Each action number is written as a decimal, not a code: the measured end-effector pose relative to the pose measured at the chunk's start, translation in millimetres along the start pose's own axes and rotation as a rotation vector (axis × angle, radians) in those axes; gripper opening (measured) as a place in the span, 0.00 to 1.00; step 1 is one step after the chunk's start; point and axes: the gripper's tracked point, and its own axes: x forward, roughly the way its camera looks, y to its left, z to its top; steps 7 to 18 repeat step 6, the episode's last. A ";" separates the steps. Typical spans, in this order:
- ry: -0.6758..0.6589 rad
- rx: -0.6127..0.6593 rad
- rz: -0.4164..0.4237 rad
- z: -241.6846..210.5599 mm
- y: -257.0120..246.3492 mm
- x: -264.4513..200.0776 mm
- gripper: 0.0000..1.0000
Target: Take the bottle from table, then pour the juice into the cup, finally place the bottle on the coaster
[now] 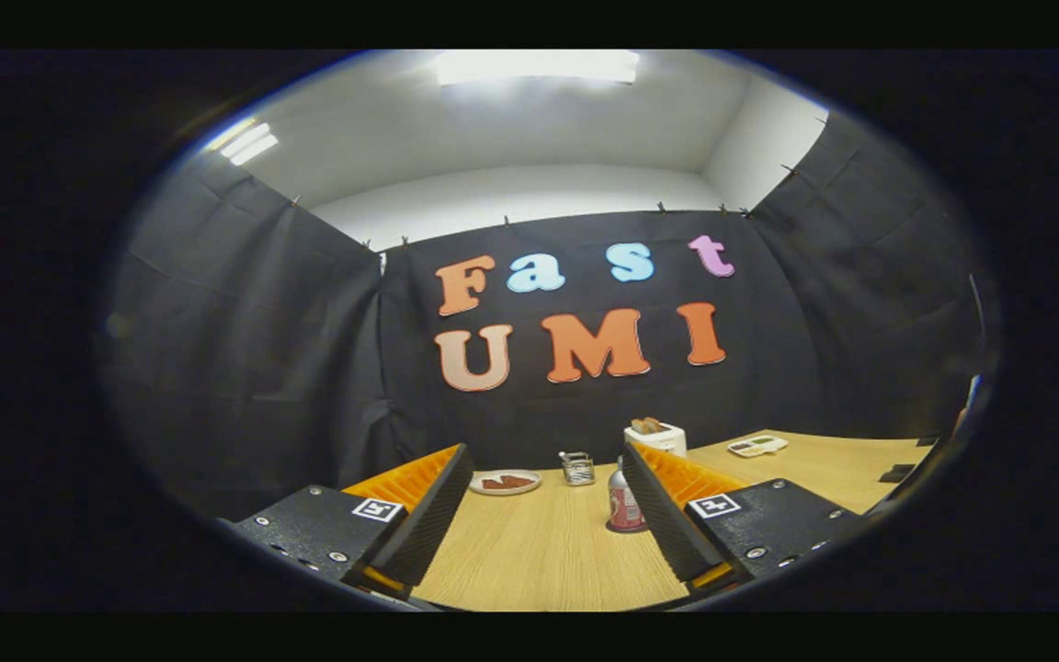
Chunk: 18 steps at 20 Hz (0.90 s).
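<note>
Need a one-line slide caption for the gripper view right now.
Open gripper over the wooden table, bottle just ahead by one finger.

A bright ceiling light panel [537, 66] glares overhead, a second fixture [244, 141] glowing off to one side. The wooden table [539, 552] is evenly lit with soft shadows. Fisheye distortion bends the edges, which fall dim and blurred; small far objects look slightly soft, perhaps from compression.
</note>
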 end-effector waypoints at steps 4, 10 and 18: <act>0.018 0.005 0.031 -11.0 9.0 0.6 0.97; 0.023 -0.009 0.047 -14.2 10.2 0.5 0.97; 0.023 -0.009 0.047 -14.2 10.2 0.5 0.97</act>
